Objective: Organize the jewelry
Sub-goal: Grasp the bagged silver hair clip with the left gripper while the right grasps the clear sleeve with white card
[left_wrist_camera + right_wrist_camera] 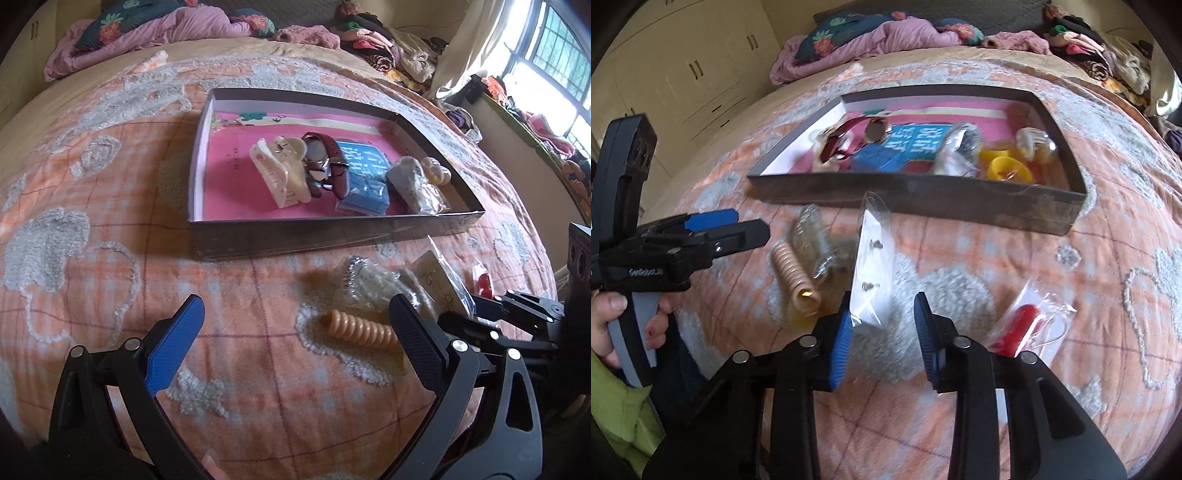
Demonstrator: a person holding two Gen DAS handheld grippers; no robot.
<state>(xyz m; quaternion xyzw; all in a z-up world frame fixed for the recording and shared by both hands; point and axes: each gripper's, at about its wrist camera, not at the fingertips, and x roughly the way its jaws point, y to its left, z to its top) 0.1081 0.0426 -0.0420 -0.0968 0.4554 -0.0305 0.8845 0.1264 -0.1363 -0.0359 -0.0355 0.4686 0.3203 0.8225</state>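
The bed (1034,258) is carrying the shallow box (923,206) of jewelry. Just in front of it, the left gripper (295,339) is hovering wide open over the coiled bracelet (360,326), while the right gripper (882,328) is standing half open, one pad touching the bagged earring card (871,266).

The left gripper (295,343) is held pointing steeply downward, its jaws spread wide with nothing between them. In the right wrist view it is gripped by its handle in a hand (613,325), a green sleeve (617,406) showing beneath. The right gripper (882,328) is likewise angled downward, its jaws partly closed; only the left finger (842,343) is touched by a packet's corner.
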